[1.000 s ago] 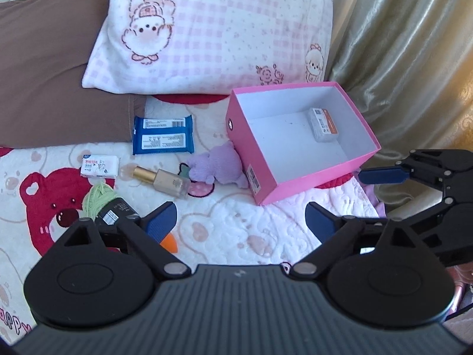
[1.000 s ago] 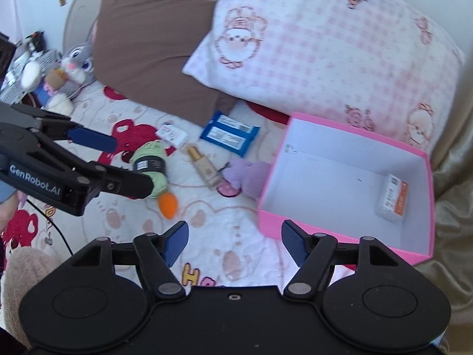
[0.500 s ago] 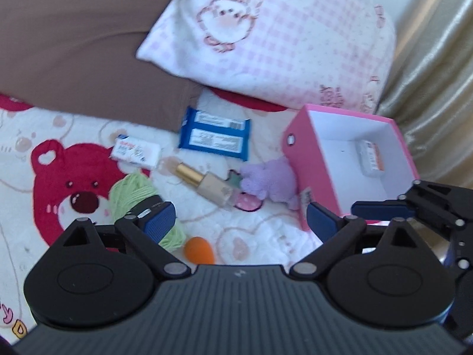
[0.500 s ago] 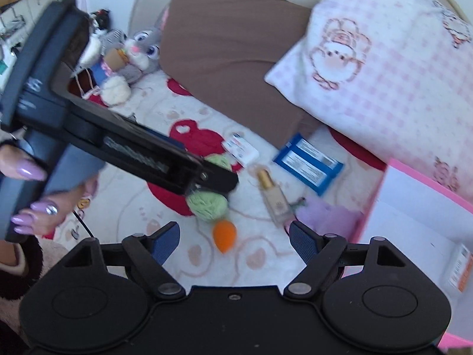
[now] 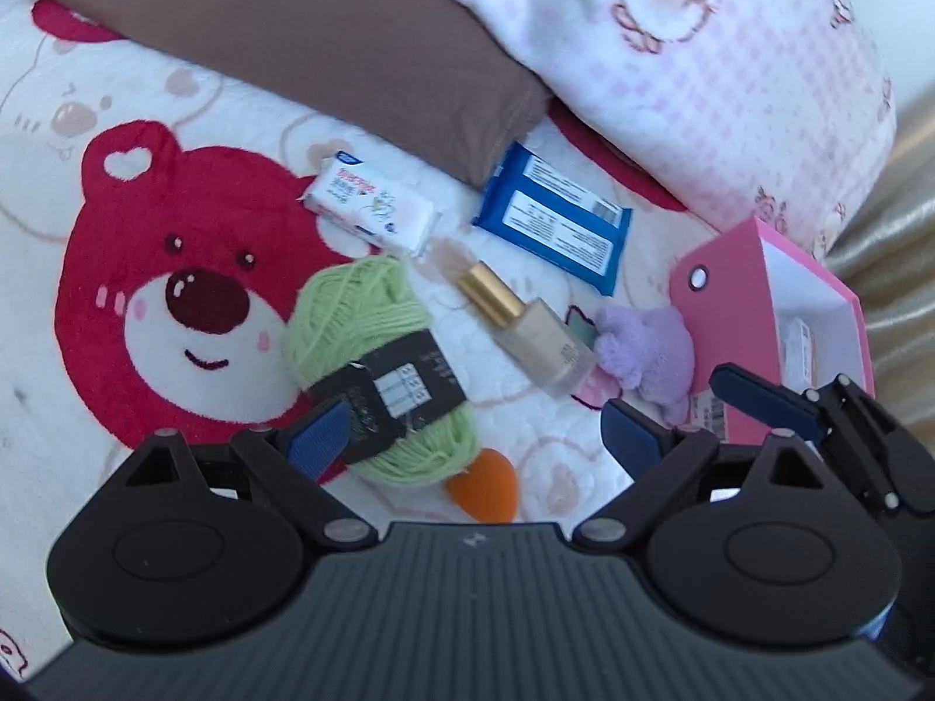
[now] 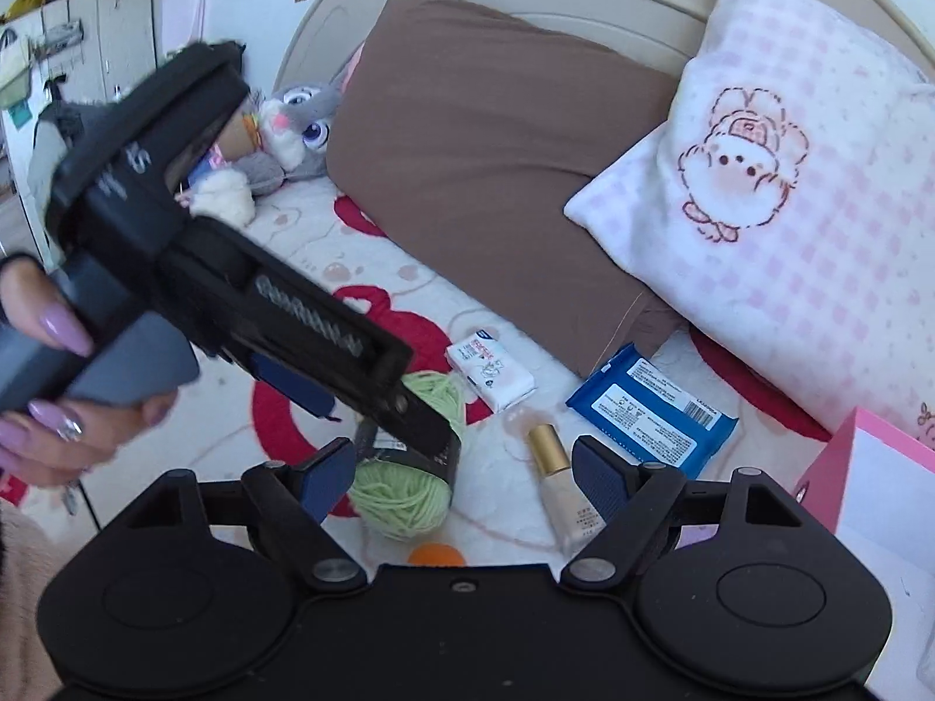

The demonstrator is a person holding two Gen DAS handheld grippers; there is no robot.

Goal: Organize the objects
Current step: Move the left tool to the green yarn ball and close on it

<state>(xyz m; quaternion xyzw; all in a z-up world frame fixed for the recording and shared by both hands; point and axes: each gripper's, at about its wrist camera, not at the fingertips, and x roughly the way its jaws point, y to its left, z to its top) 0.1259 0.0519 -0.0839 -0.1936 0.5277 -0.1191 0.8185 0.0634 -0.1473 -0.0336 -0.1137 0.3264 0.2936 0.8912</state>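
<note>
Your left tongs (image 5: 473, 438) stand spread wide above the bed (image 5: 245, 111), and nothing sits between the blue pads; their jaws have just closed a little. One pad overlaps the black label of the green yarn ball (image 5: 374, 339) in the left wrist view, but you cannot tell from it whether pad and yarn touch. Just below the yarn lies a small orange sponge (image 5: 485, 482). To the right of the yarn a gold-capped bottle (image 5: 526, 324) lies on its side, and a purple plush toy (image 5: 648, 347) rests against the pink box (image 5: 730, 315). A small carton (image 5: 797, 344) lies inside that box. Beyond the bottle you have a blue wipes pack (image 5: 555, 222) and a white tissue pack (image 5: 371, 207), both near the edge of the brown pillow (image 5: 327, 17).

Your right tongs (image 6: 464, 482) are also spread with nothing between them, their jaws having just been opening. In the right wrist view your left hand (image 6: 52, 409) grips the other tool, whose tip hangs over the yarn ball (image 6: 403, 502). The bottle (image 6: 564, 490) lies just inside the right pad
</note>
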